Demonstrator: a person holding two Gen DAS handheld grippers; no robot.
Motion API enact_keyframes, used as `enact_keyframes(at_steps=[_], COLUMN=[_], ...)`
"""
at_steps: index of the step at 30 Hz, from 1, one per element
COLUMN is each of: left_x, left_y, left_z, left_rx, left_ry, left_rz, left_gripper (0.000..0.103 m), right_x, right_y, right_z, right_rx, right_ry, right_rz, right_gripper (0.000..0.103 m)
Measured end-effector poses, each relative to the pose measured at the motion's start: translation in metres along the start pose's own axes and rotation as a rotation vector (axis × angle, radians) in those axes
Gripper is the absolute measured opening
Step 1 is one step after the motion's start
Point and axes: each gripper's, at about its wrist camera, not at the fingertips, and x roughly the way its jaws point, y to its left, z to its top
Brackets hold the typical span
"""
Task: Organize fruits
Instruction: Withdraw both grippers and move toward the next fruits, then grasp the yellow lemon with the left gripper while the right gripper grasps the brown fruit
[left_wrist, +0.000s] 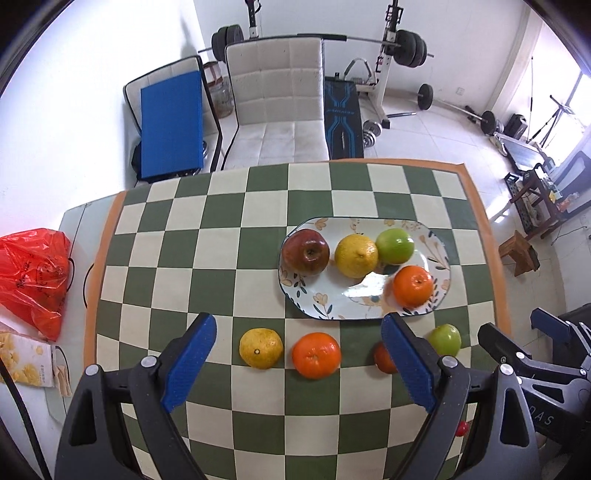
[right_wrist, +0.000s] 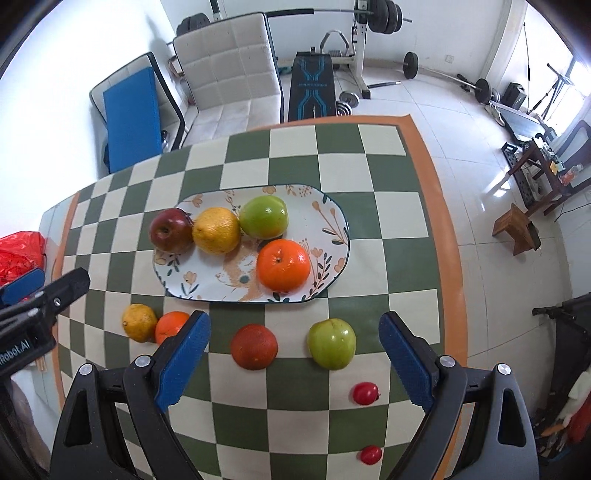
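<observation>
Sitting on the checkered cloth (right_wrist: 402, 236) is a long flowered plate (right_wrist: 332, 218) with four fruits on it: a red apple (right_wrist: 170, 230), a yellow lemon (right_wrist: 217, 230), a green apple (right_wrist: 264, 217) and an orange (right_wrist: 283, 264). The plate's long side runs left to right across the table, and the first three fruits make a row along its far side. The red apple's dimple faces up.

Just in front of the plate, four more fruits lie in a line on the cloth: a yellow citrus (right_wrist: 139, 322), a small orange (right_wrist: 170, 326) touching it, a dark red-orange fruit (right_wrist: 254, 346) and a second green apple (right_wrist: 331, 343).

Only the right wrist view shows two small red tomatoes (right_wrist: 365, 393) near the table's front edge. Only the left wrist view shows a snack box (left_wrist: 26, 363) beside the red plastic bag (left_wrist: 33, 277).

The left gripper (left_wrist: 299, 363) has its fingers spread wide and holds nothing, above the front row. The right gripper (right_wrist: 293, 360) is spread wide too, holding nothing, with the dark fruit and second green apple between its blue pads (right_wrist: 404, 360)
</observation>
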Motion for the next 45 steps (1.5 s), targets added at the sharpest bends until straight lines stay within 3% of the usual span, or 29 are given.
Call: enact_keyframes(at_steps=[16,27,29,33,37,41,45], left_x=[-0.073,-0.062,-0.049,-0.017,0.025,0.07,0.121], left_y=[0.002,0.016,0.021,0.04,0.066,0.083,0.088], left_z=[-0.031,-0.031,-0.029,-0.025,-0.024,-0.027,-0.031], left_rx=[0.009,-0.04,-0.043,-0.062,-0.113,-0.15,-0.183], left_ry=[-0.113,-0.077,-0.043,0.0,0.091,0.193,0.336], left_rz=[-0.038,-0.054,-0.037,0.055,0.114,0.13,0.058], left_gripper=[0.092,0.092,0.103,0.103,0.103,0.103,0.103], right_x=[-0.113,-0.134,-0.126,-0.093,-0.033,0.044,0.106], right_y=[0.009,0.016,0.015,0.014,0.016,0.022,0.025], right_z=[-0.043,-0.049,-0.047,-0.043,-0.042,-0.044,-0.046], right_rx=[-0.014,0.017,0.03,0.052,0.078,0.092,0.111], right_ry=[-0.161,-0.185,-0.169,-0.097,0.028,0.158,0.252], right_rz=[0.002,0.032,0.045,0.074,0.126,0.122,0.108], right_gripper=[0.095,0.095,0.095,0.095,0.095,0.095,0.09])
